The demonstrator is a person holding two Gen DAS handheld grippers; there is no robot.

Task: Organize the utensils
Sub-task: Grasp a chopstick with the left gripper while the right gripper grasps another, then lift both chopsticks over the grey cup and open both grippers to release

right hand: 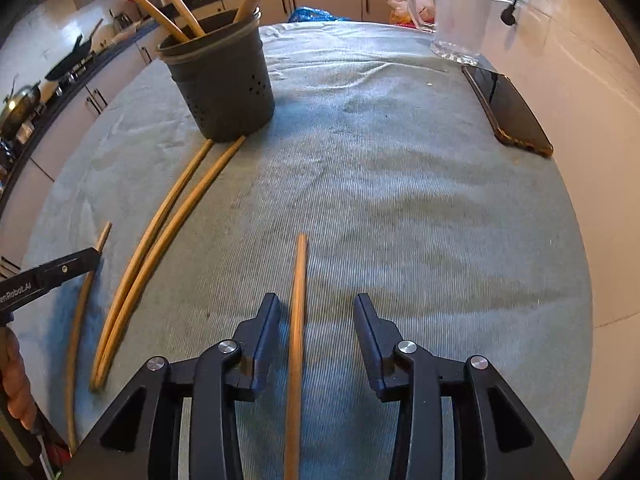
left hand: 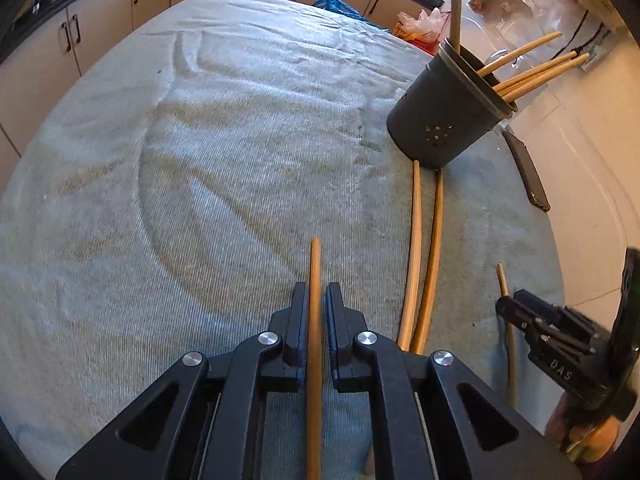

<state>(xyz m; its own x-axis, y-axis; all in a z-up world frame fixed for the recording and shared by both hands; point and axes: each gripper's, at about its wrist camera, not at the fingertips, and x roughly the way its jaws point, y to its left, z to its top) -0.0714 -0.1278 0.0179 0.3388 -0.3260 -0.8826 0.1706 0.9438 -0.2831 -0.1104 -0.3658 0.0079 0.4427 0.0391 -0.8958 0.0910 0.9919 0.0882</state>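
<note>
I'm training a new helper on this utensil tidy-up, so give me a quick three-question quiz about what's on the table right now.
1. True or false: the right tool is clamped on the chopstick between its jaws.
2. How many chopsticks are outside the dark holder?
3. The left tool is: A open and empty; B shut on a chopstick; C gripping the holder.
Key: 1 false, its jaws stand open; 2 four; 3 B.

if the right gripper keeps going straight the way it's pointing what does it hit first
Most likely the chopstick lying between the open right gripper jaws, then the grey cloth beneath it. Depth is hard to judge.
</note>
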